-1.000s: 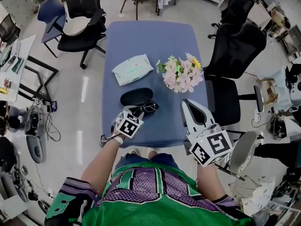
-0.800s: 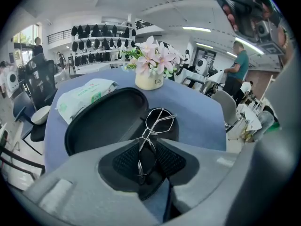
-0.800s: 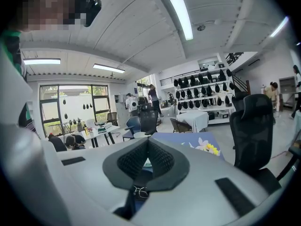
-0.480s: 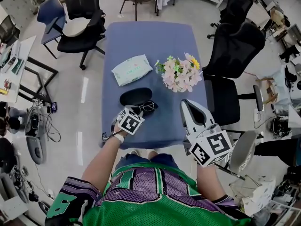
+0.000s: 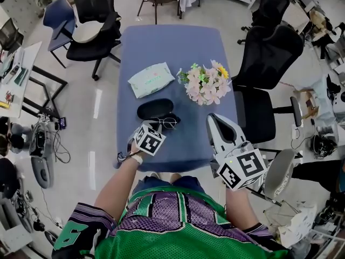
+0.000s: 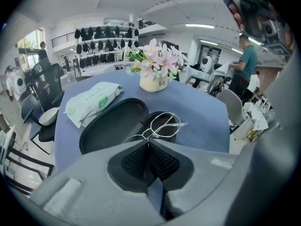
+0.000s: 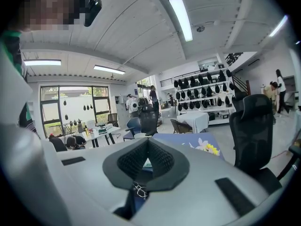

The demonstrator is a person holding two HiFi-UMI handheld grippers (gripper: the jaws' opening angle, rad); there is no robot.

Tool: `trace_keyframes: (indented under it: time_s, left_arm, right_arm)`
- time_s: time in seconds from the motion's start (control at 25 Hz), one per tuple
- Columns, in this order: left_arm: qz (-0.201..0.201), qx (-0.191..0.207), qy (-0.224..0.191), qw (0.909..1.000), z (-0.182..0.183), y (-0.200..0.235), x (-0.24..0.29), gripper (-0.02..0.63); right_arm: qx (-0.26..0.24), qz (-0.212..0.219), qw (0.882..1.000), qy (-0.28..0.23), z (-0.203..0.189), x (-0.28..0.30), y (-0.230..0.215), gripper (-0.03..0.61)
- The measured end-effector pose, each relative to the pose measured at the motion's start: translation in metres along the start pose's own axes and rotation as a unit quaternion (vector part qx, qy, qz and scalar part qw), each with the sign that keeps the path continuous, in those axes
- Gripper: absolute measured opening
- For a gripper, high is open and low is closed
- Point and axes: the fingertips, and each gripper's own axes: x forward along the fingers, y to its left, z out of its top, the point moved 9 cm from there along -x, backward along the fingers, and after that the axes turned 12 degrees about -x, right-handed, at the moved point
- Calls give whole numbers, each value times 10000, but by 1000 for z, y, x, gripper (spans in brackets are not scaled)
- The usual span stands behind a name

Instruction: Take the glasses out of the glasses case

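A black glasses case (image 5: 154, 109) lies open on the blue table (image 5: 178, 47); in the left gripper view the case (image 6: 113, 124) shows its dark hollow. Thin wire-framed glasses (image 5: 167, 122) sit at the case's near right edge. My left gripper (image 5: 158, 127) points down at them, and in its own view its jaws (image 6: 148, 142) are shut on the frame of the glasses (image 6: 162, 125) near the bridge. My right gripper (image 5: 213, 120) hangs off the table's near right corner, away from the case; its jaws (image 7: 148, 141) are shut with nothing held.
A vase of pink and yellow flowers (image 5: 205, 84) stands right of the case. A pack of wipes (image 5: 152, 80) lies behind the case on the left. Black office chairs (image 5: 269, 58) stand to the table's right and at its far left.
My left gripper's jaws have closed onto the glasses' frame, and the glasses have shifted slightly toward the case. The right gripper has kept still.
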Motion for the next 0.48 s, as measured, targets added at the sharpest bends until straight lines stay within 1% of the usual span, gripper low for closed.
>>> trace_keyframes:
  time_s: [0.24, 0.48]
  left_arm:
    - [84, -41, -142, 9999, 1, 1, -5, 17]
    - [134, -115, -388, 9991, 6, 4, -16, 17]
  right_arm:
    - [-2, 22, 10000, -19, 0, -2, 1, 3]
    - [-24, -5, 10000, -21, 3, -6, 4, 3]
